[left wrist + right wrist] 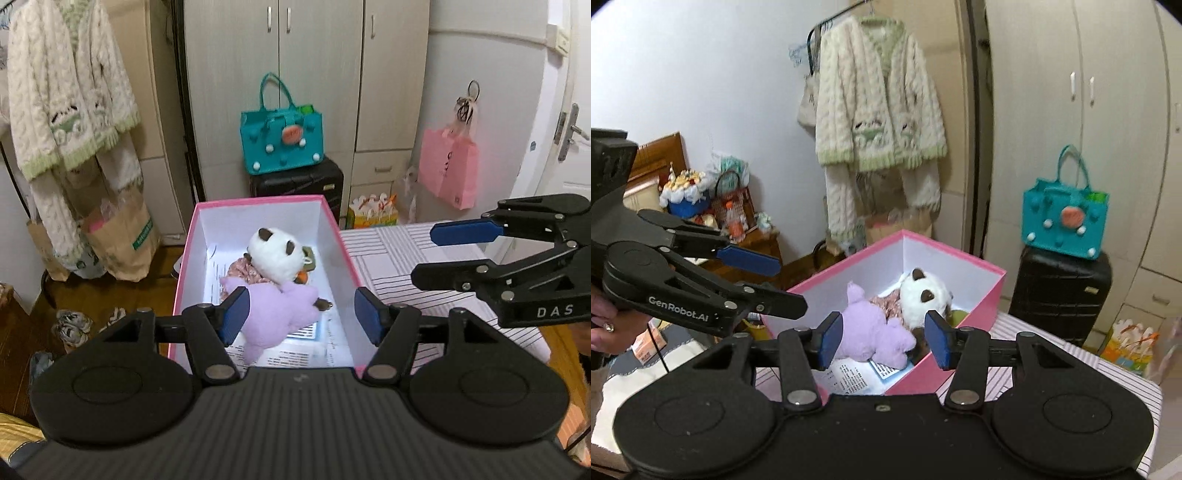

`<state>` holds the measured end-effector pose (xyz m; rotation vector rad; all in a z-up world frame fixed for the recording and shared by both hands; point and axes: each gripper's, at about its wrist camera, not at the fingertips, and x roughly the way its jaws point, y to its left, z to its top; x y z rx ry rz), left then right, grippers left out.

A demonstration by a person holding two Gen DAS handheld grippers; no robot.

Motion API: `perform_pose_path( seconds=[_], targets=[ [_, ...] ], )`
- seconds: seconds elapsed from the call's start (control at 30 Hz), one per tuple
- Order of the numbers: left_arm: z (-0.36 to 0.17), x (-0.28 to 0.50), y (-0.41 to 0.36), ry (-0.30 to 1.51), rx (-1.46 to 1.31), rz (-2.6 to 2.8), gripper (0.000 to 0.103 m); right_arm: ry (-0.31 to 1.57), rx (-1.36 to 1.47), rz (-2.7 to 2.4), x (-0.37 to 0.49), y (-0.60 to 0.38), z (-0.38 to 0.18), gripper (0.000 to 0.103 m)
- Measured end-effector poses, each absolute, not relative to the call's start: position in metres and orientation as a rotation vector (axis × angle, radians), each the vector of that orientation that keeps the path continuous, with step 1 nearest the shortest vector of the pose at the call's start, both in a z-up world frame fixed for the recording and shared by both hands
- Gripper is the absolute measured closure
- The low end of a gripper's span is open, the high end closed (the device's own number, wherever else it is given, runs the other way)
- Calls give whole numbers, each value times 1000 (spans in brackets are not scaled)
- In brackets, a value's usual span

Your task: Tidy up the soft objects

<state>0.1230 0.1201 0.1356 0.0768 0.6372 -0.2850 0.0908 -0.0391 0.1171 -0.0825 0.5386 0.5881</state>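
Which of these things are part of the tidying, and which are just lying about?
Part of the job: pink box, purple plush, white plush, left gripper, right gripper.

Just lying about: teal bag, black suitcase, knitted cardigan, pink bag.

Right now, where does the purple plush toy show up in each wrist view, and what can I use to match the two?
Left wrist view: the purple plush toy lies low centre, at the near end of the pink box, below the white panda plush.
Right wrist view: it lies centre, in the box's left half, left of the panda.
Shared landmark: the teal handbag on the black suitcase.
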Motion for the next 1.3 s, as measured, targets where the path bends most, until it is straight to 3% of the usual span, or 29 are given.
perform_pose_path(
  seconds=[0.6,0.73,1.2,1.27,1.3],
  targets=[
    [114,49,96,601,47,-348,37,455,-132,452,6,-67,113,36],
    [100,43,95,535,41,-245,29,431,-125,427,-2,-69,103,31],
    [66,55,91,535,40,-121,25,476,-84,366,-2,-76,77,30],
    [62,57,89,547,30,-125,25,490,-83,339,-1,-77,75,25],
    [60,57,89,549,29,-125,24,496,-83,320,-1,-78,74,15]
  ],
)
